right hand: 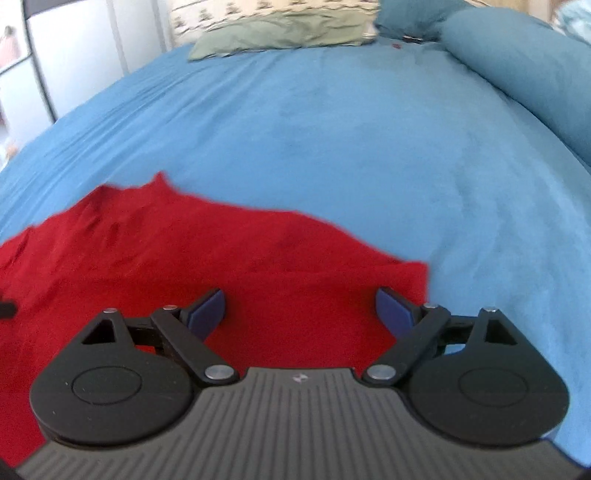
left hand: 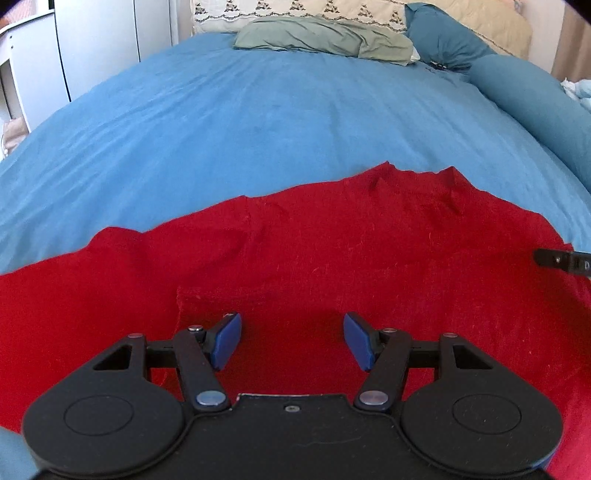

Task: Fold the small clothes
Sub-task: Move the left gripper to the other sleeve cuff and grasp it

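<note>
A red garment (left hand: pixel 332 251) lies spread flat on the blue bedspread (left hand: pixel 258 110). My left gripper (left hand: pixel 291 341) hovers over its near middle, open and empty, blue pads wide apart. A pocket-like seam shows just ahead of the left fingers. My right gripper (right hand: pixel 299 314) is open and empty over the garment's right part (right hand: pixel 184 258), near its right edge. The tip of the right gripper shows at the right edge of the left wrist view (left hand: pixel 561 260). The garment's near hem is hidden under both grippers.
The blue bedspread (right hand: pixel 369 147) stretches far ahead. A green pillow (left hand: pixel 325 37) and a patterned cream pillow (left hand: pixel 295 9) lie at the head. A teal bolster (left hand: pixel 535 99) runs along the right side. White furniture (left hand: pixel 74 44) stands at the left.
</note>
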